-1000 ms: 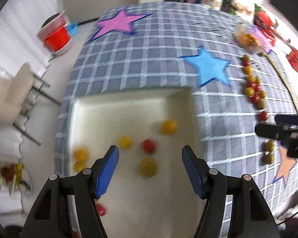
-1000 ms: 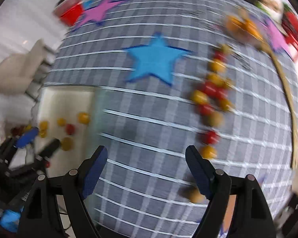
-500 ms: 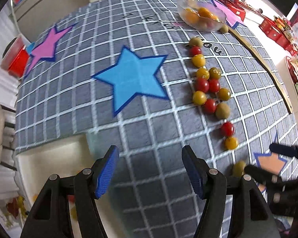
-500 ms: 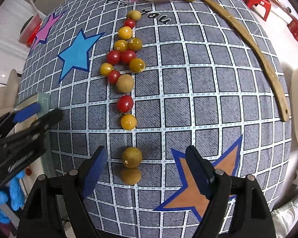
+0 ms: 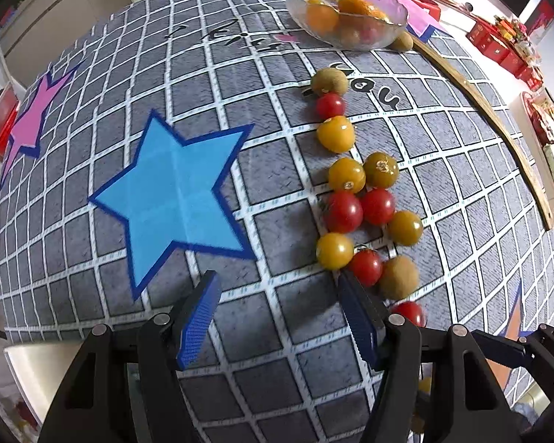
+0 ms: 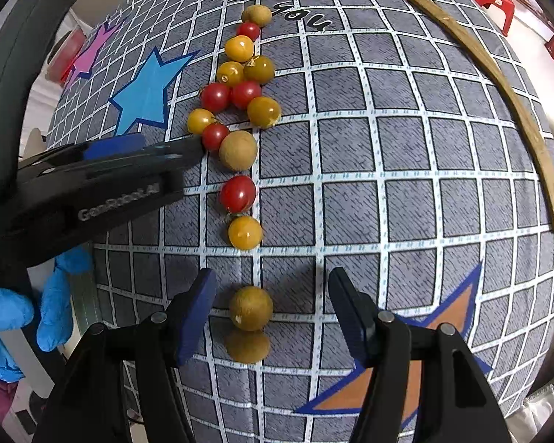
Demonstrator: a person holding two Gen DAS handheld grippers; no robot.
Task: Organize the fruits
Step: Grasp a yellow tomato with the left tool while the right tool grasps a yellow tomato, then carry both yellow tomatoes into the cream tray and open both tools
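A line of red and yellow cherry tomatoes (image 5: 344, 211) and brown round fruits runs down the grey checked tablecloth (image 5: 262, 74); it also shows in the right wrist view (image 6: 240, 103). My left gripper (image 5: 280, 317) is open and empty, its right finger close to a red tomato (image 5: 365, 266) and a brown fruit (image 5: 399, 277). My right gripper (image 6: 271, 313) is open, with a brown fruit (image 6: 250, 308) between its fingers, untouched; another brown fruit (image 6: 247, 347) lies just below. The left gripper's body (image 6: 103, 177) shows in the right wrist view.
A glass bowl (image 5: 345, 14) of fruit stands at the table's far end. A curved wooden stick (image 6: 498, 85) lies along the right side. A white bin's corner (image 5: 37, 365) sits beyond the near left edge. Blue (image 5: 177, 199), pink and orange star patches mark the cloth.
My left gripper has swung from over the white bin to the tomato line on the table. My right gripper has moved in over the bottom brown fruits. Both stayed open.
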